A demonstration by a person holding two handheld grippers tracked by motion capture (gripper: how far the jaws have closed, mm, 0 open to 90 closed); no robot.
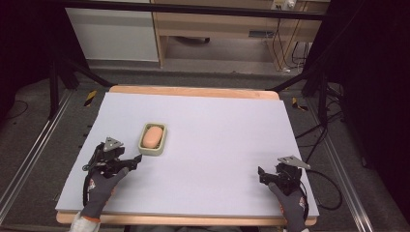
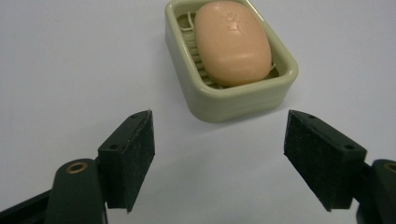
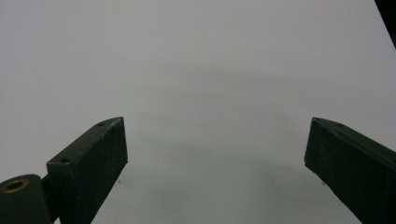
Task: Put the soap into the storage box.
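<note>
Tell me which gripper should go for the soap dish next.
Left. The left gripper sits just short of the soap dish with its jaws open and facing it; the soap lies inside. The right gripper is far off across the table, facing bare surface.

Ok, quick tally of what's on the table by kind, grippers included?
Soap: 1, peach, lying in the dish
Soap dish: 1, pale green
Grippers: 2, left gripper and right gripper, both open with nothing between the jaws
Total: 4
</note>
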